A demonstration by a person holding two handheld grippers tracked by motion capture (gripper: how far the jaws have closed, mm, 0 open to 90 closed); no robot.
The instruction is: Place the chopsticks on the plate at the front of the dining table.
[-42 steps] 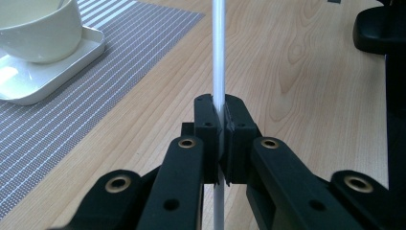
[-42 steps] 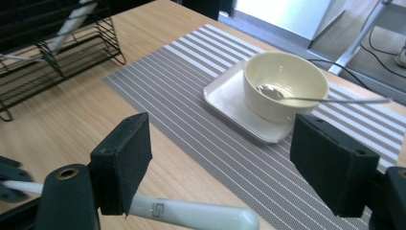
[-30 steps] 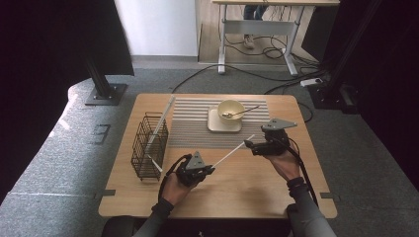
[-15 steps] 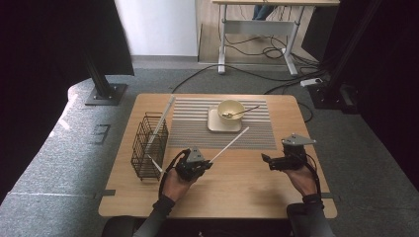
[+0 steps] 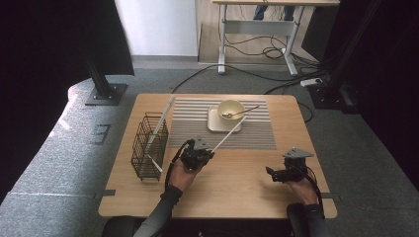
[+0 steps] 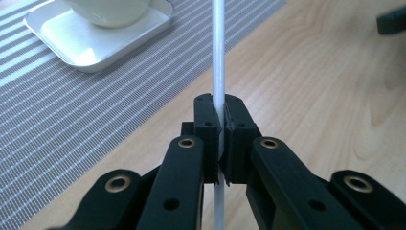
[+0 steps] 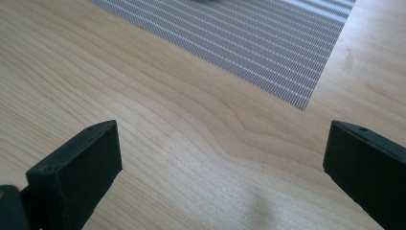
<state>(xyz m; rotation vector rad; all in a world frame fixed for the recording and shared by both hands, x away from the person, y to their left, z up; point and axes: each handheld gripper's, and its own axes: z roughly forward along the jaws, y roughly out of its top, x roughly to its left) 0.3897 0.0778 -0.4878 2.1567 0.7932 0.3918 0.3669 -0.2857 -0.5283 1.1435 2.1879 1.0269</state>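
R gripper (image 5: 271, 173) has let go of the white chopstick (image 5: 228, 135); fingers spread wide, nothing between, now low over bare surface (image 5: 237, 182), well apart. L gripper (image 5: 206, 156) alone pinches the stick, tip toward tray (image 5: 213, 125). Handover done; wire basket (image 5: 148, 148) probably next.

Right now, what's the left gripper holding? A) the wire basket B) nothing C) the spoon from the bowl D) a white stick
D: in the left gripper view the left gripper has its fingers shut on the thin white stick, which runs up toward the tray.
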